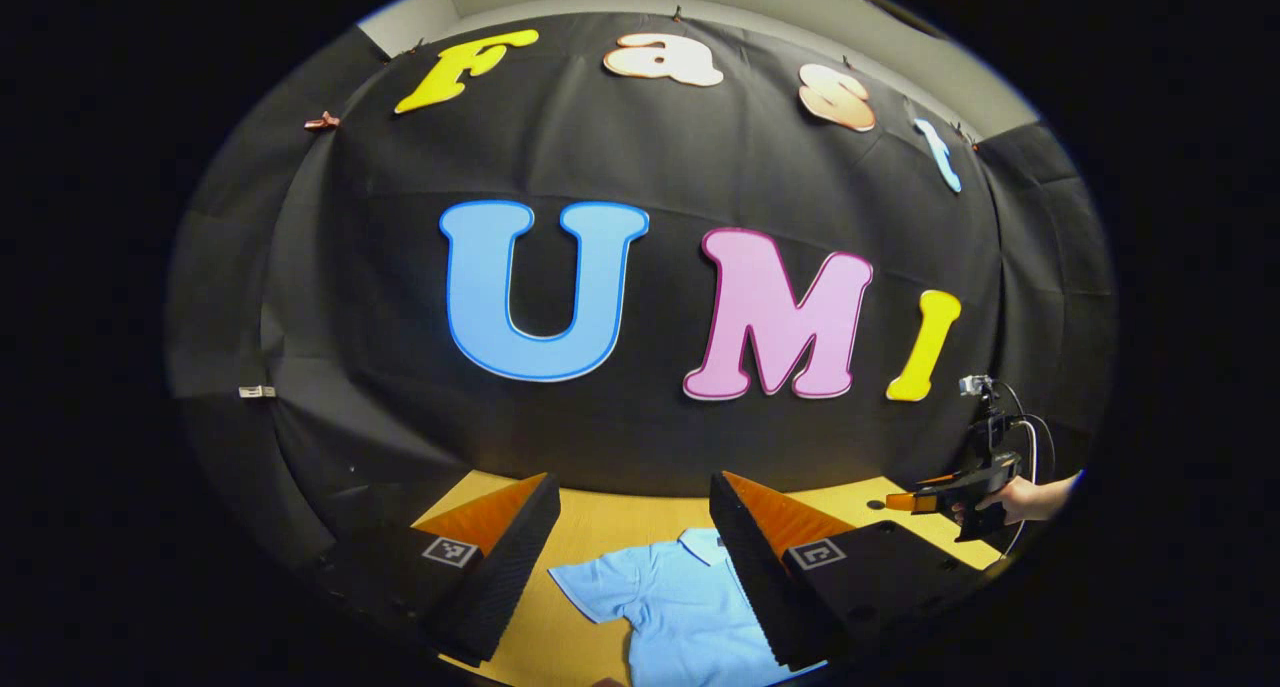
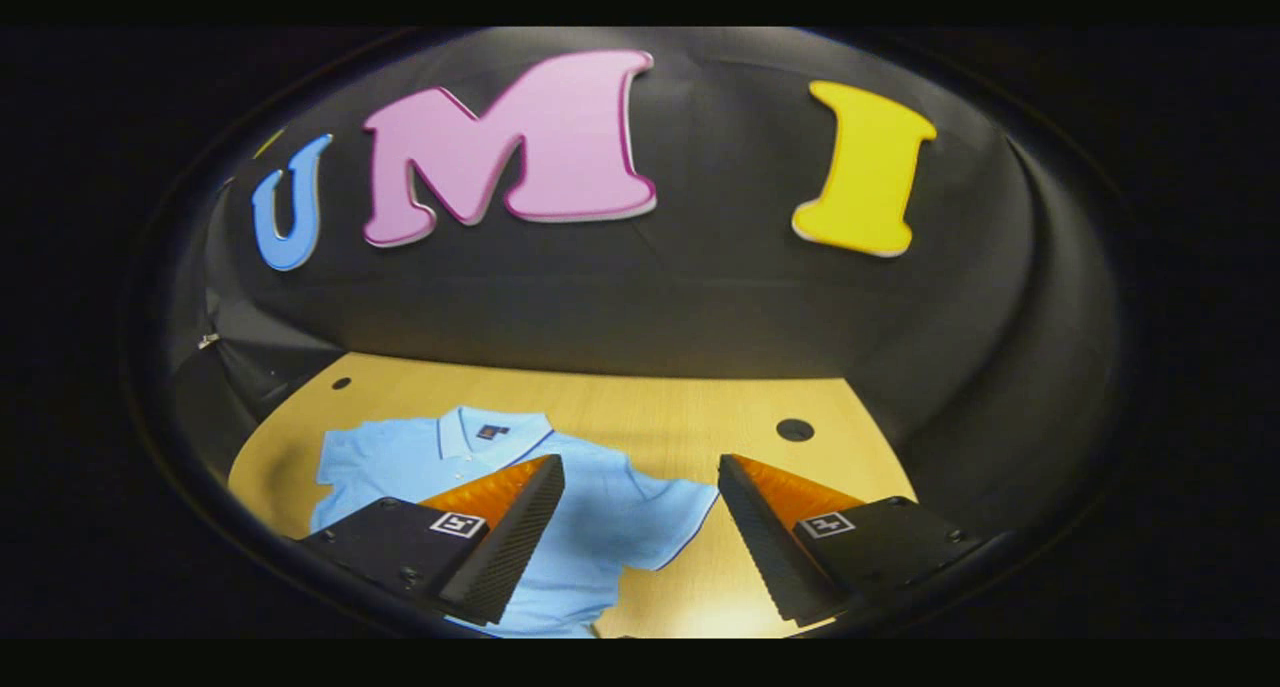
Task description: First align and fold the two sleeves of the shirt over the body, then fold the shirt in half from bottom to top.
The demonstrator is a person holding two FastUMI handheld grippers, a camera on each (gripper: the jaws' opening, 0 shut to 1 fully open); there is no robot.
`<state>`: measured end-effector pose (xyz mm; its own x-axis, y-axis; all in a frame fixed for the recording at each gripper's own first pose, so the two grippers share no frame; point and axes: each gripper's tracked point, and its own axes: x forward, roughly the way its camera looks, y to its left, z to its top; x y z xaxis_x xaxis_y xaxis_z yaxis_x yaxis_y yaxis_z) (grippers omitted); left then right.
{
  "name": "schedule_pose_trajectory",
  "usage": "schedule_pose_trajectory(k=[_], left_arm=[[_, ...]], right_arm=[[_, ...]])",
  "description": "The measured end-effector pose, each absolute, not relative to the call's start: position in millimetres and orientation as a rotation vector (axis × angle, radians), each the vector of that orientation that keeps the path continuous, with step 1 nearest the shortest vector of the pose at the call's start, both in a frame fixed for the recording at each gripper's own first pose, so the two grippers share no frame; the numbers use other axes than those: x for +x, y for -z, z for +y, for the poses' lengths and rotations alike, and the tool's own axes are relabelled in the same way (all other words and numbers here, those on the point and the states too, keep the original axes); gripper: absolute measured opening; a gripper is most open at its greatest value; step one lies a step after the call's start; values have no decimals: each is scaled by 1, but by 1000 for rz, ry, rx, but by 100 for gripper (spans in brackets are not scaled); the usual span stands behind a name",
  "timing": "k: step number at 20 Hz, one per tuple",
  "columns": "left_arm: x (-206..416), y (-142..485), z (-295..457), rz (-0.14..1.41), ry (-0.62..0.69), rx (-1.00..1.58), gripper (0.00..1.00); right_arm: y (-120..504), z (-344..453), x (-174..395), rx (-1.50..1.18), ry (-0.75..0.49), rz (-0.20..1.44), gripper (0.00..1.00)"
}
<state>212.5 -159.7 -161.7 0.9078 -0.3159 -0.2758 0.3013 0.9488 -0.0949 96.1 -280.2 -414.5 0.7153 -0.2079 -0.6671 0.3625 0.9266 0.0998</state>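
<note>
A light blue polo shirt (image 1: 670, 607) (image 2: 600, 527) lies flat on the wooden table (image 1: 600, 527) (image 2: 680, 407), collar toward the far wall, both short sleeves spread out. My left gripper (image 1: 635, 557) hovers open above the shirt's left sleeve and chest, with nothing between its fingers. My right gripper (image 2: 640, 527) hangs open above the shirt's right sleeve (image 2: 670, 527). In the left gripper view the right gripper (image 1: 935, 502) also appears far off at the right, held by a hand (image 1: 1030, 497).
The black cloth wall stands close behind the table's far edge. Two round holes (image 2: 795, 429) (image 2: 341, 382) sit in the tabletop near the back. Bare wood shows to the right of the shirt.
</note>
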Motion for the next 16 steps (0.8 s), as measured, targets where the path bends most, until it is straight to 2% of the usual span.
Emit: schedule_pose_trajectory(k=[4, 5, 6, 11, 13, 14, 16], left_arm=[[224, 166, -169, 302, 283, -63, 96], [226, 167, -173, 305, 285, -63, 96], [229, 169, -175, 310, 287, -52, 96], [236, 181, -180, 336, 270, -14, 96], [235, 185, -190, 345, 288, -3, 96], [235, 187, -196, 350, 298, 2, 96], [231, 182, -206, 342, 325, -6, 96]], right_arm=[[484, -304, 103, 363, 355, 812, 99], [499, -309, 103, 372, 372, 840, 94], [514, -314, 101, 374, 386, 869, 99], [571, -299, 82, 429, 376, 1035, 98], [578, -295, 77, 278, 330, 1085, 93], [580, -288, 87, 286, 295, 1061, 92], [571, -289, 84, 317, 315, 1059, 65]])
